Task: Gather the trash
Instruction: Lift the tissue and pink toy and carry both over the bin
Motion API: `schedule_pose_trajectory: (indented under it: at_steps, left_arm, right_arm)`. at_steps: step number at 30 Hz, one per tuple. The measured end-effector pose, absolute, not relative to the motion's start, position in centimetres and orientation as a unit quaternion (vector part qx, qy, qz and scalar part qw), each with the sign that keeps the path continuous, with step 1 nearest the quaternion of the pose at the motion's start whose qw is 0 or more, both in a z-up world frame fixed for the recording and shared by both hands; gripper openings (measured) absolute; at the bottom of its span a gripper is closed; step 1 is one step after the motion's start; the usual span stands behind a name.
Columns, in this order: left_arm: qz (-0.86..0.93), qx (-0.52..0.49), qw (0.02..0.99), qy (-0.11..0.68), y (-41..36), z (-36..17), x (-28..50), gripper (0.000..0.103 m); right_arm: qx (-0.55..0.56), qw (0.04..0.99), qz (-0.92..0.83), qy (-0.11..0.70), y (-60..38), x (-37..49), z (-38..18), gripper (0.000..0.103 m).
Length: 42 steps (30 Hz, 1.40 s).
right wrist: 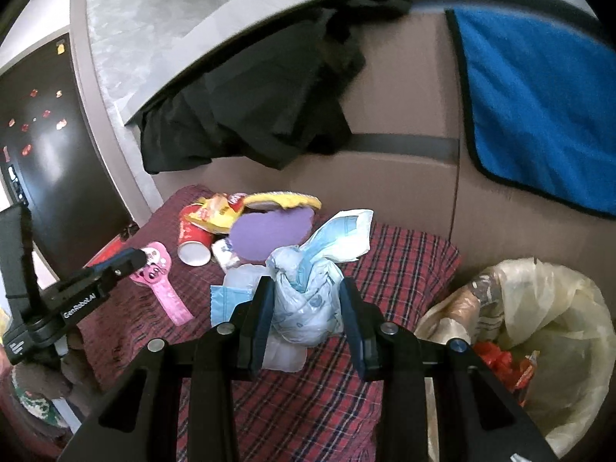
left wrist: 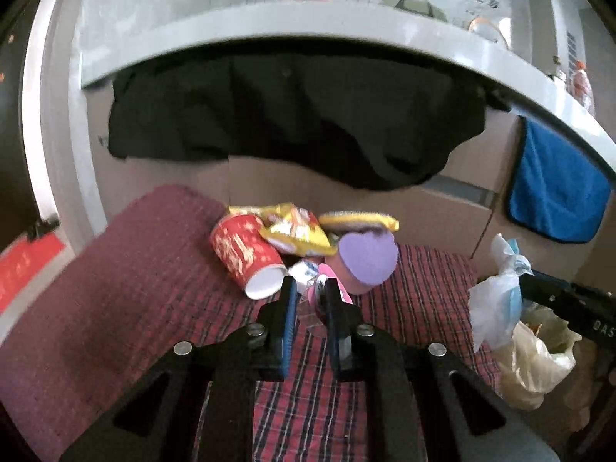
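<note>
My left gripper is shut on a flat pink packet with a cartoon face, lifted off the red plaid cloth. Just beyond it lies a pile of trash: a red paper cup on its side, a yellow snack wrapper and a purple heart-shaped foam piece. My right gripper is shut on a crumpled white and blue plastic bag, also held above the cloth. To its right stands an open yellowish trash bag with red scraps inside.
A black garment hangs from the white counter edge over a cardboard wall. A blue towel hangs at the right. A dark glossy panel stands at the left. More pale plastic scraps lie on the cloth.
</note>
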<state>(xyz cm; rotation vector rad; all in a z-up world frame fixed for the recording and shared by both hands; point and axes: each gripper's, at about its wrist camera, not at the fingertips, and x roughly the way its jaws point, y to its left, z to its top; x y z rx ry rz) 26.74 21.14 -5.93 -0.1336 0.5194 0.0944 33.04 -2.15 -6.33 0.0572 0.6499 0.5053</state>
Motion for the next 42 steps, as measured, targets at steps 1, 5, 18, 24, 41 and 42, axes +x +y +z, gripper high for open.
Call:
schedule_pose_trajectory:
  at_steps: [1,5,18,24,41,42]
  left_arm:
    - [0.044,-0.064,0.964,0.253,21.0,-5.6,26.4,0.015]
    - [0.04,-0.054,0.97,0.234,20.1,-4.1,25.4,0.015]
    - [-0.01,-0.019,0.985,0.173,13.4,1.7,25.1,0.015]
    - [-0.067,-0.007,0.984,0.167,6.9,2.6,26.3,0.015]
    - [-0.16,0.017,0.965,0.208,-5.1,-0.8,29.1,0.014]
    - [-0.161,0.016,0.964,0.211,-5.2,-1.0,29.3,0.014]
  right_arm:
    - [0.024,0.917,0.246,0.312,-1.9,32.8,-6.1,0.032]
    - [0.01,0.924,0.245,0.294,-1.7,31.9,-4.9,0.032]
    - [0.0,0.951,0.209,0.229,-6.1,29.7,-0.5,0.032]
    - [0.0,0.964,0.167,0.207,-11.6,28.7,1.0,0.032]
    - [0.016,0.974,0.08,0.21,-23.5,27.0,-1.0,0.032]
    - [0.018,0.974,0.079,0.211,-23.8,27.2,-1.2,0.032]
